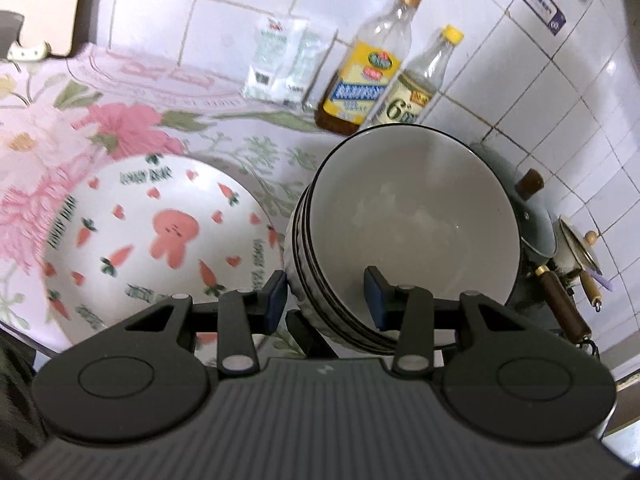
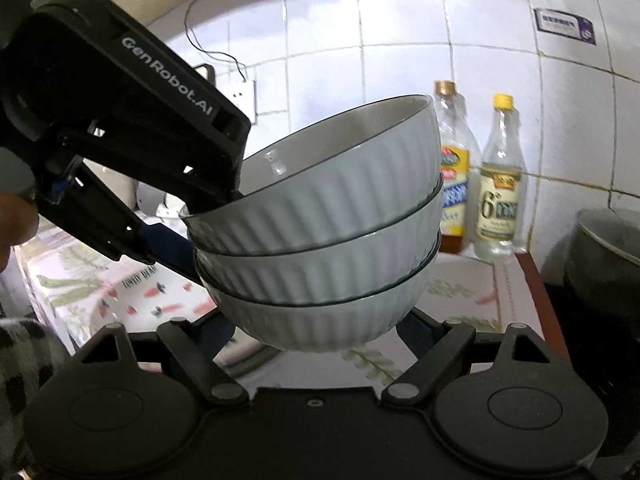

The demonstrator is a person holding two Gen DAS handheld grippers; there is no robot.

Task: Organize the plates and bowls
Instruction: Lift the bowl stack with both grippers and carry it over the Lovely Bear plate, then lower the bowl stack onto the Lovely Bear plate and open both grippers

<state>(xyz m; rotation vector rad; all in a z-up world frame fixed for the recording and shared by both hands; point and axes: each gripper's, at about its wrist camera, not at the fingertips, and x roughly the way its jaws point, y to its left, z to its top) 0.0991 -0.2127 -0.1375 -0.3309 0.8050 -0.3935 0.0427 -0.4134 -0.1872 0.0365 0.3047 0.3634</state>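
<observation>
Bowls (image 2: 320, 240) nested three deep, left gripper (image 1: 326, 300) clamping their rim, right gripper (image 2: 320, 334) cradling the base, seemingly airborne; plate (image 1: 152, 236) at 9 o'clock unplaced.

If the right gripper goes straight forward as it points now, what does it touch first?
Probably the lowest bowl of the stack of bowls, already between the right gripper's wide fingers. Depth is unclear.
</observation>
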